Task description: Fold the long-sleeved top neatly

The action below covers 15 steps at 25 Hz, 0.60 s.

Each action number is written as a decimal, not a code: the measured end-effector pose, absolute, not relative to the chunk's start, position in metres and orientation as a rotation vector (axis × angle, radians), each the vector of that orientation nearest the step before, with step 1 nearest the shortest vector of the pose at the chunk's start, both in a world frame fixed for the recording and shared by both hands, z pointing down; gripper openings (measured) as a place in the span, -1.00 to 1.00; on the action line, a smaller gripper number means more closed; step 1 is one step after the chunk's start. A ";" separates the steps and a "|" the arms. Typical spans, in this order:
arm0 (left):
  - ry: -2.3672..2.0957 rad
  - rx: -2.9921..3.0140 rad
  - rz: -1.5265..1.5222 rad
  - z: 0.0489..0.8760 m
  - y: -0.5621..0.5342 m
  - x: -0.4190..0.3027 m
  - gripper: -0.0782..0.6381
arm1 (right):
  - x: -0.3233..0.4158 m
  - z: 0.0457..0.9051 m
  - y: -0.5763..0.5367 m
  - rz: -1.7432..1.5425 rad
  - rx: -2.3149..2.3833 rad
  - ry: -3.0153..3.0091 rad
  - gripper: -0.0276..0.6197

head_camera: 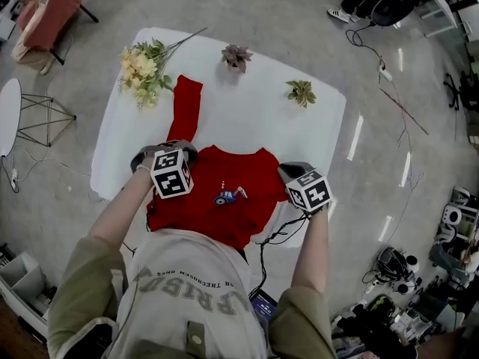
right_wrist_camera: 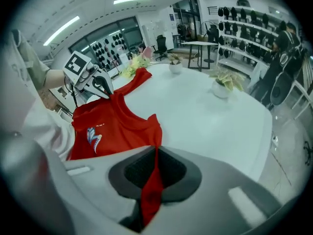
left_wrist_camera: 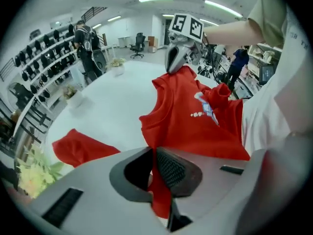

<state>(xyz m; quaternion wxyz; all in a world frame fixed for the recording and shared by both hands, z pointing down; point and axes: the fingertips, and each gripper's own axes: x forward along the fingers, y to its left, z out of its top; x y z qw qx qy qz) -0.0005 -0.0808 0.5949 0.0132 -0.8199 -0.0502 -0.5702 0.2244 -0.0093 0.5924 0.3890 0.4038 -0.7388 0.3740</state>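
As L gripper [left_wrist_camera: 154,166] fingers clamp red top [head_camera: 217,182], R gripper [right_wrist_camera: 155,169] fingers pinch it too, white pot [right_wrist_camera: 220,92] holds green plant [right_wrist_camera: 226,77]

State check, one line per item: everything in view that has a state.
red long-sleeved top: front up, unfolded, pinched at both shoulders, one sleeve stretched out flat
left tongs: shut on one shoulder of the top
right tongs: shut on the other shoulder
yellow bouquet: lying on its side
purple potted plant: upright
green potted plant: upright
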 end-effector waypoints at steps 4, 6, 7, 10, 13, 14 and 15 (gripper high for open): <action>0.057 -2.619 -1.615 0.557 -0.140 0.013 -0.70 | 0.229 0.561 -0.045 0.836 1.117 -1.927 -0.86; 0.177 -2.623 -1.556 0.547 -0.175 0.021 -0.70 | 0.233 0.547 -0.069 0.777 1.172 -1.942 -0.86; 0.236 -2.609 -1.535 0.544 -0.194 0.024 -0.70 | 0.234 0.542 -0.082 0.750 1.198 -1.946 -0.86; 0.366 -2.552 -1.515 0.546 -0.240 0.032 -0.69 | 0.238 0.537 -0.119 0.669 1.246 -1.922 -0.86; 0.420 -2.525 -1.540 0.562 -0.264 0.038 -0.70 | 0.240 0.552 -0.142 0.608 1.252 -1.844 -0.86; 0.436 -2.523 -1.555 0.569 -0.268 0.039 -0.70 | 0.240 0.559 -0.147 0.609 1.256 -1.823 -0.86; 0.447 -2.522 -1.573 0.576 -0.272 0.039 -0.70 | 0.240 0.567 -0.151 0.617 1.264 -1.806 -0.86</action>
